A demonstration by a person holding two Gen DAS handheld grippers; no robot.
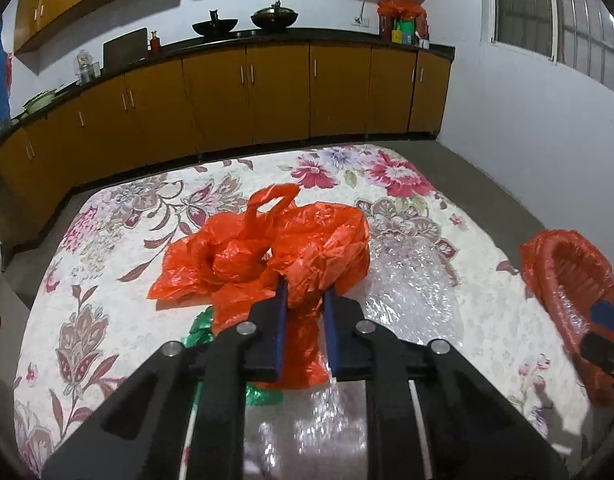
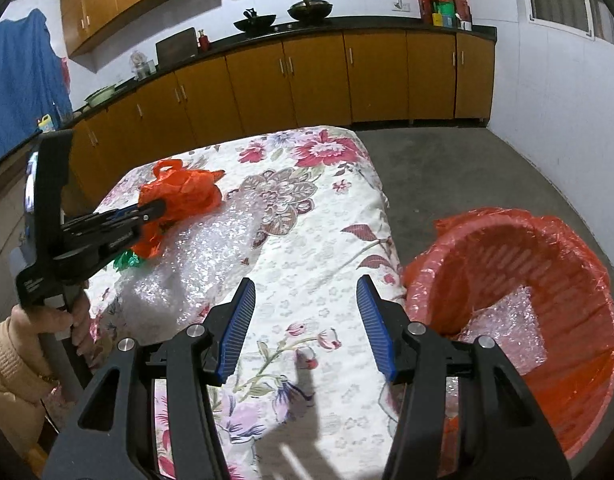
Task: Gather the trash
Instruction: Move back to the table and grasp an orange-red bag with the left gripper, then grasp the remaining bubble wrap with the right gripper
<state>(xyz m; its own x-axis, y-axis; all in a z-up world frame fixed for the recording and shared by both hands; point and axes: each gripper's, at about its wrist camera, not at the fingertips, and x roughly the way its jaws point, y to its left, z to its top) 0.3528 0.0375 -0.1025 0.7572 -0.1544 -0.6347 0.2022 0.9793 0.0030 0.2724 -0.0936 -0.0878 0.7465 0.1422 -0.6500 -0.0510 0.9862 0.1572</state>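
At the centre of the left wrist view the left gripper [image 1: 304, 300] has its jaws clamped on a bunched fold of the orange plastic bag [image 1: 267, 256], which lies crumpled on the floral cloth of the bench [image 1: 107, 240] beside clear bubble wrap [image 1: 407, 280] and a green scrap [image 1: 199, 328]. In the right wrist view the right gripper [image 2: 306, 292] hangs at lower centre with jaws apart and empty over bare cloth, the bag well off at upper left. The orange-lined bin [image 2: 547, 280] sits at the right, just beside the bench edge.
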